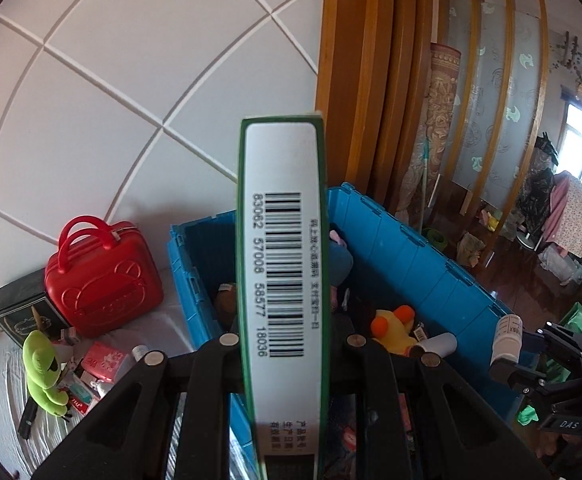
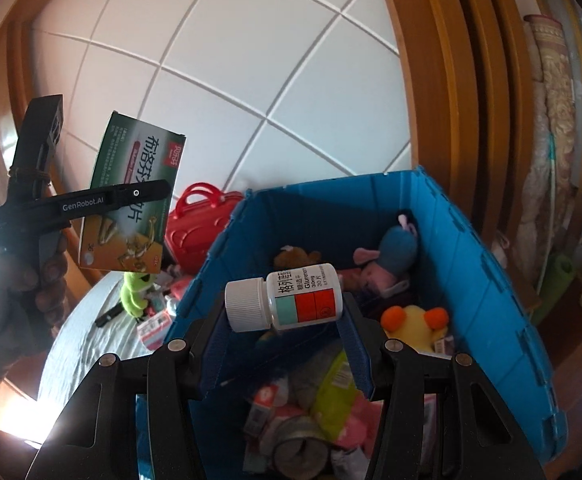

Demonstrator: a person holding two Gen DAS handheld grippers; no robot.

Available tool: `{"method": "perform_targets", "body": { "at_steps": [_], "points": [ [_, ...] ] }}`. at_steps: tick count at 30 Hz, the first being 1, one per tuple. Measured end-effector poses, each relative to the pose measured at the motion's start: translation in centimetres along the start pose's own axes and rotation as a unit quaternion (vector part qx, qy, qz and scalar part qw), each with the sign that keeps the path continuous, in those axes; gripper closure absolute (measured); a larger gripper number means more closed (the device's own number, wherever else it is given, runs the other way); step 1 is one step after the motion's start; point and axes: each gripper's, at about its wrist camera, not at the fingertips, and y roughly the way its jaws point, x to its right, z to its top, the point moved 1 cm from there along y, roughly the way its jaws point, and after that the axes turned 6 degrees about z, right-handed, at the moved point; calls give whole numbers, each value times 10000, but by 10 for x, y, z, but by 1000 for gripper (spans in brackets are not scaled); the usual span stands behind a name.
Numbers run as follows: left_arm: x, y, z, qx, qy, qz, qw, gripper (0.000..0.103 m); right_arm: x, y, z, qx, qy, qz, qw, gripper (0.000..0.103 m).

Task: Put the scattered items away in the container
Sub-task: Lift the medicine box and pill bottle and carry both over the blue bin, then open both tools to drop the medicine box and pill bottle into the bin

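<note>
My left gripper (image 1: 287, 340) is shut on a green medicine box (image 1: 281, 264), held upright above the near edge of the blue crate (image 1: 411, 256); its barcode side faces the camera. The box (image 2: 131, 200) and left gripper (image 2: 131, 196) also show at the left of the right wrist view. My right gripper (image 2: 285, 320) is shut on a white pill bottle (image 2: 285, 298), held sideways over the open blue crate (image 2: 483, 280). The bottle (image 1: 507, 340) shows at the right of the left wrist view. The crate holds plush toys, including a yellow duck (image 2: 415, 322).
A red toy suitcase (image 1: 103, 276), a black box (image 1: 23, 308), a green plush frog (image 1: 45, 372) and several small packets (image 1: 99, 364) lie on the white table left of the crate. A wooden door frame (image 1: 355, 80) stands behind.
</note>
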Motion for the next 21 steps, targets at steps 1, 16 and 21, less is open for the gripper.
{"method": "perform_targets", "body": {
  "at_steps": [1, 16, 21],
  "points": [
    [5, 5, 3, -24, 43, -57, 10000, 85, 5, -1, 0, -1, 33, -46, 10000, 52],
    [81, 57, 48, -149, 505, -838, 9951, 85, 56, -15, -17, -13, 564, -590, 9967, 52],
    [98, 66, 56, -145, 610, -983, 9932, 85, 67, -21, -22, -19, 679, -731, 9950, 52]
  ]
}}
